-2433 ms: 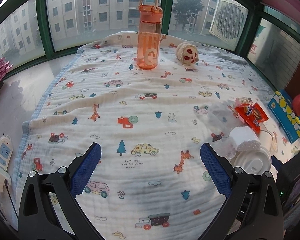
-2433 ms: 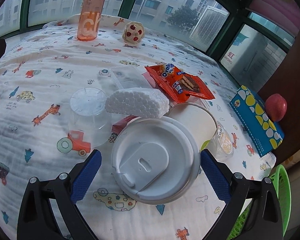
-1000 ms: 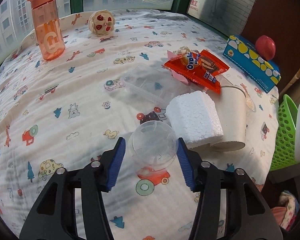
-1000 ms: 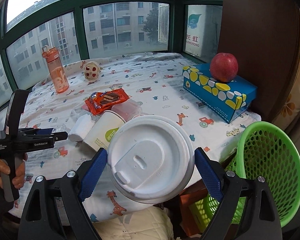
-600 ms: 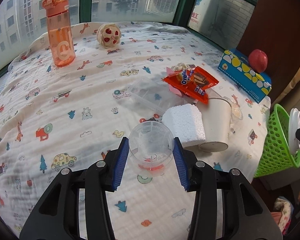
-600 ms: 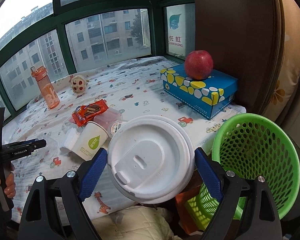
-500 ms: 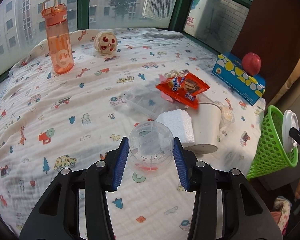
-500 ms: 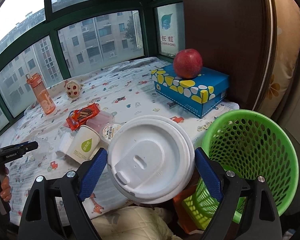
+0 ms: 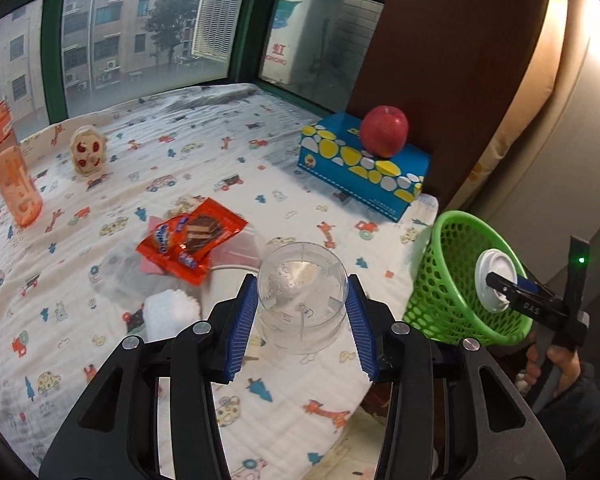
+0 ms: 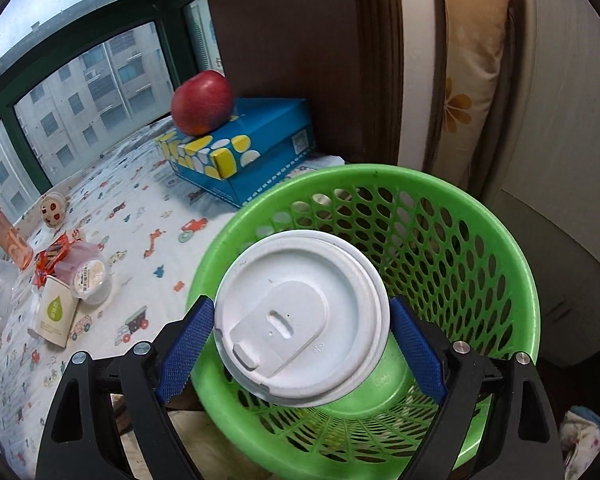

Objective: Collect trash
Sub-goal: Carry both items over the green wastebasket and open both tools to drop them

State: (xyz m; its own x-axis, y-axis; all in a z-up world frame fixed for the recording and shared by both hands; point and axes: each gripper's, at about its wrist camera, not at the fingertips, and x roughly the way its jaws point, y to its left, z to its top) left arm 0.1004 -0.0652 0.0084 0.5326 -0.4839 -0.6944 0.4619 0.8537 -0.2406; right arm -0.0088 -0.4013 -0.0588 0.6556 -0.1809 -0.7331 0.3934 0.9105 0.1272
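In the left wrist view, I see the left gripper (image 9: 303,316) with its blue pads closed against both sides of a clear plastic cup (image 9: 302,296), held above the printed cloth (image 9: 260,168) near the table edge. Behind it lie the orange snack wrapper (image 9: 192,238), a foam block (image 9: 172,312) and a paper cup (image 9: 230,280) (mostly hidden by the gripper). The green basket (image 9: 440,300) sits off the table's right corner. In the right wrist view, the right gripper (image 10: 302,350) clamps a white cup lid (image 10: 300,324) at its rim, held over the basket's opening (image 10: 480,264). Apple (image 10: 202,102) rests on the blue tissue box (image 10: 252,152).
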